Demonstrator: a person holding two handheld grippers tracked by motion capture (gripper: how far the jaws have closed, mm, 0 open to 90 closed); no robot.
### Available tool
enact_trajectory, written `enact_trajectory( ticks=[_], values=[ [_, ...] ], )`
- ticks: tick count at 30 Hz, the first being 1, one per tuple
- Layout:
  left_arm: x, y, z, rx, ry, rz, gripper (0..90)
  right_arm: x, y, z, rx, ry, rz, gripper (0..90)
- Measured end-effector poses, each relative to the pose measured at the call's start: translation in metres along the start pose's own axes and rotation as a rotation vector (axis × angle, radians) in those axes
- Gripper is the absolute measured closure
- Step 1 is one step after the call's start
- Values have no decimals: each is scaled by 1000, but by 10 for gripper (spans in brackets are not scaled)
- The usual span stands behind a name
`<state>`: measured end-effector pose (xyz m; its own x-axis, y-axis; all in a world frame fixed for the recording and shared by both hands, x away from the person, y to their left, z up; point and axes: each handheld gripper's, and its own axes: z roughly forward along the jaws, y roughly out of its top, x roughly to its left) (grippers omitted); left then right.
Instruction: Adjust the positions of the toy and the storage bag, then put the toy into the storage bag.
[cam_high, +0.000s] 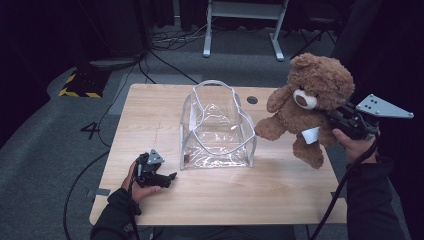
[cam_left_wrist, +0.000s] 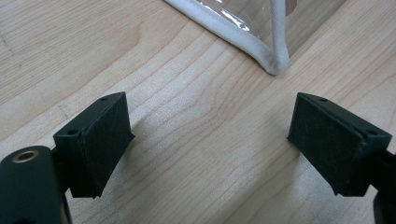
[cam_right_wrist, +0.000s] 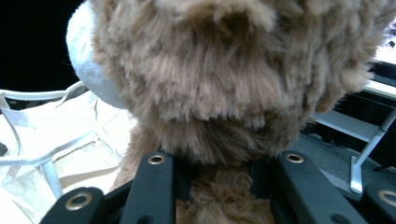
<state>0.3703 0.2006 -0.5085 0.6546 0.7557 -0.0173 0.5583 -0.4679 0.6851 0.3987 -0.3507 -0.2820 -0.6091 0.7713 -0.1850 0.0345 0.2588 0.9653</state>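
Above the table (cam_high: 225, 195), right tongs (cam_high: 334, 120) clamp the teddy bear (cam_high: 310, 105).

Overhead light brightens the tabletop (cam_high: 225, 190) while the room behind stays dark; glare streaks the clear bag (cam_high: 216, 127), and close-up fur blurs.

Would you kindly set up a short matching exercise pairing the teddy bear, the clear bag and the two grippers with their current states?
Things:
1. teddy bear
2. clear bag
3. left gripper
4. right gripper

States:
A. open, low over the table
B. standing empty on the table
C. held up in the air
D. clamped on brown plush

Pairs: 1-C, 2-B, 3-A, 4-D
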Motion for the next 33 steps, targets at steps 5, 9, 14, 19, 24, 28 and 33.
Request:
enact_trajectory(
  ticks=[5,9,14,19,24,28,33],
  values=[
    [0,0,0,0,0,0,131,-2,7,4,0,0,4,699],
    [0,0,0,0,0,0,132,-5,16,5,-8,-7,1,699],
    [0,0,0,-1,0,0,131,-8,26,6,-24,-14,2,700],
    [0,0,0,-1,0,0,131,-6,43,9,-43,-15,-13,700],
    [0,0,0,-1,0,0,132,-4,53,13,-62,-2,-12,701],
    [0,0,0,-1,0,0,132,3,63,19,-66,7,-26,701],
    [0,0,0,-1,1,0,132,13,79,28,-69,19,-48,703]
  ],
)
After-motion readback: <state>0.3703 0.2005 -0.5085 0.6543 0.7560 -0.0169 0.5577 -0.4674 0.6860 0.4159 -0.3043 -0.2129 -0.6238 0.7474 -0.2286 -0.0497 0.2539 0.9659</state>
